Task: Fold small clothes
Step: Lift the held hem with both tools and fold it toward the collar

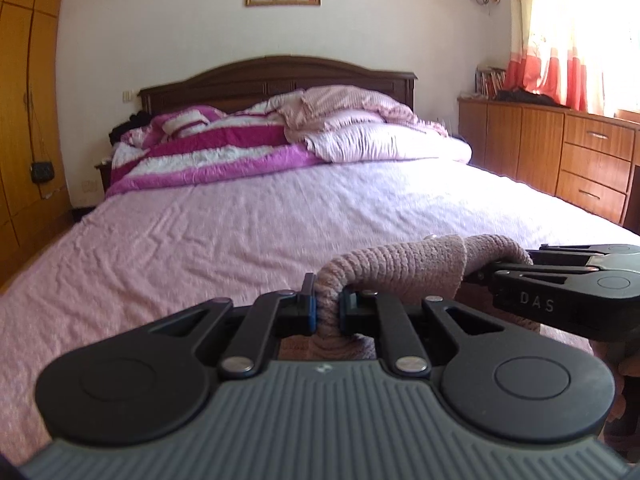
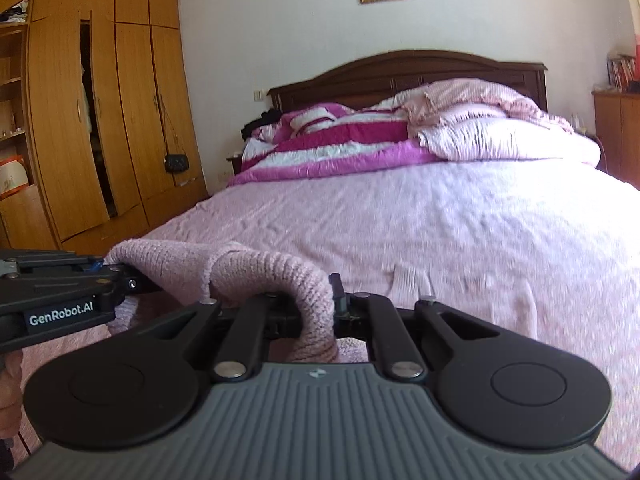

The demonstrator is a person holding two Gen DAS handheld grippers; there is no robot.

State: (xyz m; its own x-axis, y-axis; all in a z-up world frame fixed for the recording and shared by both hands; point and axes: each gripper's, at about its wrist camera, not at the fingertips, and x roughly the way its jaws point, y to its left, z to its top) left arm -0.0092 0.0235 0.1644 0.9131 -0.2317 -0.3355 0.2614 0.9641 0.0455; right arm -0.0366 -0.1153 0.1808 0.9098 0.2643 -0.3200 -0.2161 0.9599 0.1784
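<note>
A small pink knitted garment (image 1: pixel 400 268) hangs between my two grippers above the near end of the bed. My left gripper (image 1: pixel 328 308) is shut on one edge of it. My right gripper (image 2: pixel 334 304) is shut on the other edge (image 2: pixel 280 272). The right gripper (image 1: pixel 486 272) shows at the right of the left wrist view, and the left gripper (image 2: pixel 124 276) at the left of the right wrist view. The two stand close together, so the cloth arches up between them. The rest of the garment hangs below, hidden by the gripper bodies.
A bed with a pink sheet (image 1: pixel 280 208) stretches ahead. Rumpled pink and magenta quilts (image 1: pixel 248 144) lie by the dark headboard (image 1: pixel 280 76). A wooden wardrobe (image 2: pixel 100 120) stands left, and a drawer cabinet (image 1: pixel 560 152) right under a curtained window.
</note>
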